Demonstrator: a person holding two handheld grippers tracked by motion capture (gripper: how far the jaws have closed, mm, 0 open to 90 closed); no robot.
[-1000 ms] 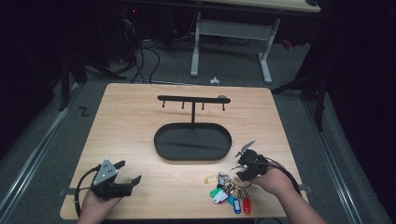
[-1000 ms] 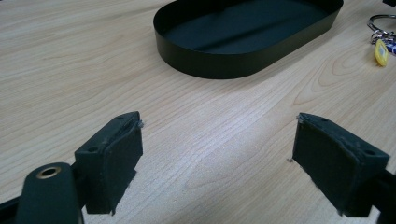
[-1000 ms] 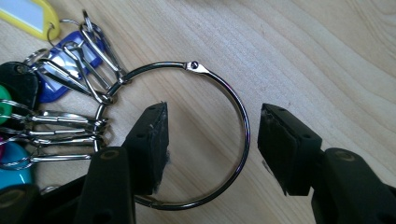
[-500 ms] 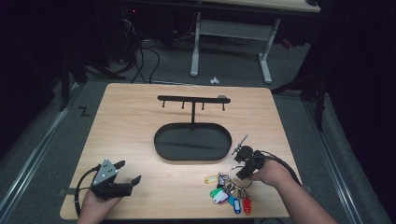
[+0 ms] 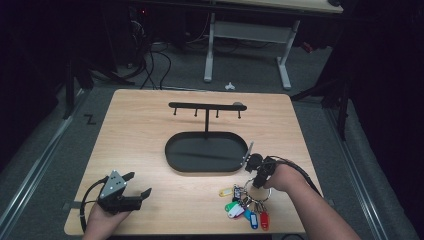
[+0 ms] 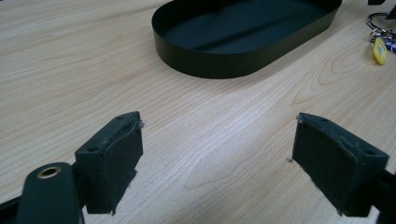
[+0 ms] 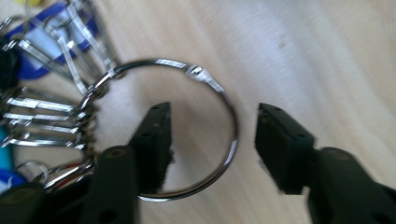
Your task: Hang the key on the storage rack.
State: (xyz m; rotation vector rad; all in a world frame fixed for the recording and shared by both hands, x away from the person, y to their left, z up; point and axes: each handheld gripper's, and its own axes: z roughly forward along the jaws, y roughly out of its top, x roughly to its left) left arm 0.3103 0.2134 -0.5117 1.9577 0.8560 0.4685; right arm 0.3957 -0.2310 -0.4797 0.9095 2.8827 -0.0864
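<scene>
Now your right gripper sits low over the big key ring, jaws closing in, one inside the loop and one outside, the wire between them but not yet pinched. That ring lies flat on the worktop near the front right corner, just in front of the black oval tray, with its keys and coloured tags fanned out toward you. It's thin, hard, polished wire, so expect it to be slippery and to swivel in the pads; the bunch is light but will swing and jingle once it leaves the surface. I'd take the bare arc opposite the keys, square across the wire, away from the small clasp. The hook rack rises from the tray's far rim, the likely destination. Your left gripper rests at the front left, jaws wide apart, nothing between them.
</scene>
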